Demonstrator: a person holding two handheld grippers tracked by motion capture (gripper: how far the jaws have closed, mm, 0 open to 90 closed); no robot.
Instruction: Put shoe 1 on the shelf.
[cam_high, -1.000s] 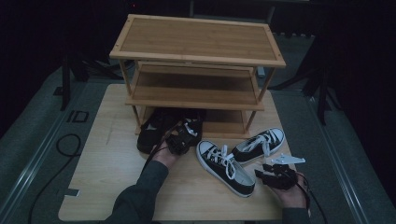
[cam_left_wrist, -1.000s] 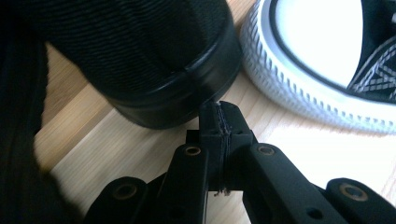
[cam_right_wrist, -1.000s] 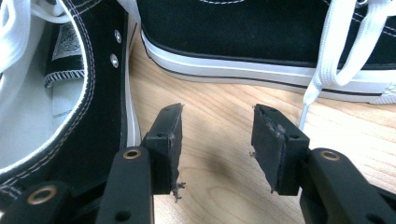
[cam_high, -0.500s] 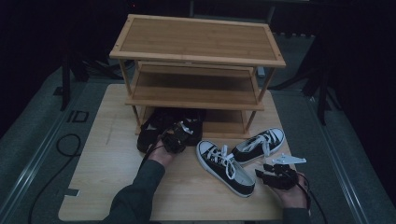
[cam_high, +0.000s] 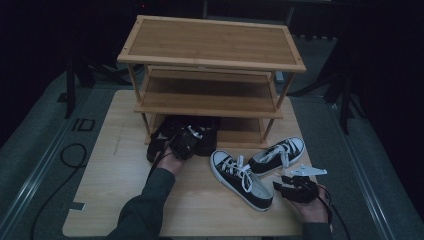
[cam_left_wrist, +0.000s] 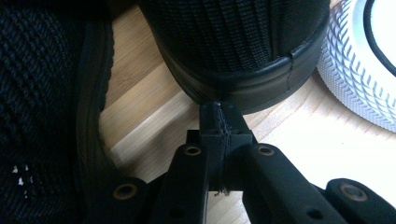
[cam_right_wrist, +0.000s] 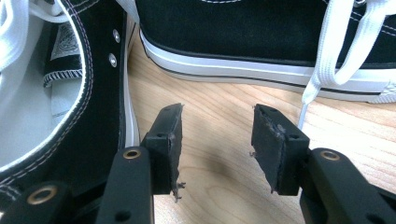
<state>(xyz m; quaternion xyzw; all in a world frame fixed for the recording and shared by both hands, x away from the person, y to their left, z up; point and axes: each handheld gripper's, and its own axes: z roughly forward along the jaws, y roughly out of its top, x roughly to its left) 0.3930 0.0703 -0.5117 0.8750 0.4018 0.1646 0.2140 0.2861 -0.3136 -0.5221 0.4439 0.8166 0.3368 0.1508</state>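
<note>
Black shoe (cam_left_wrist: 233, 42) touches shut left claw (cam_left_wrist: 219, 116); right claw (cam_right_wrist: 217, 135) gapes empty.

Black shoes (cam_high: 172, 137) blocking bottom shelf (cam_high: 240, 137)

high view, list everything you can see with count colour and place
shoe rack: 1, light bamboo, three shelves, far half of the table
table: 1, pale wood, under everything
black shoes: 2, all black, at the rack's foot, left
canvas sneakers: 2, black with white laces and soles, right of centre
left tongs: 1, black, shut, tips against a black shoe's heel
right tongs: 1, black, jaws open, beside the sneakers
</note>
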